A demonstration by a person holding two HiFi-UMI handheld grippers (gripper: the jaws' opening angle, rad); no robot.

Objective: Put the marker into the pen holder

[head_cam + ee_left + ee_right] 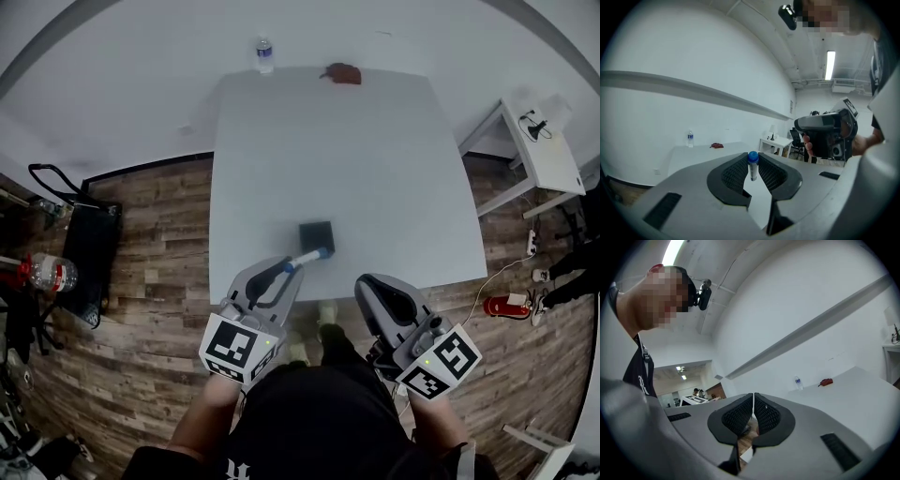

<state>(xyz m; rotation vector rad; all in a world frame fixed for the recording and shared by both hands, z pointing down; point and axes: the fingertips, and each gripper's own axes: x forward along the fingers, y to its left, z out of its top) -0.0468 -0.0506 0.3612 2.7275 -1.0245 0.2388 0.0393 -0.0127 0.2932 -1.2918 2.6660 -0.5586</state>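
Observation:
A white marker with a blue cap is clamped in my left gripper, and its capped end reaches toward the dark square pen holder on the white table. In the left gripper view the marker stands upright between the two dark pads, blue cap on top. My right gripper hangs off the table's near edge with its tips together and nothing between them; in its own view the pads meet at a thin seam.
A water bottle and a small red-brown object sit at the table's far edge. A white side table stands to the right, a black cart to the left. Wooden floor surrounds the table.

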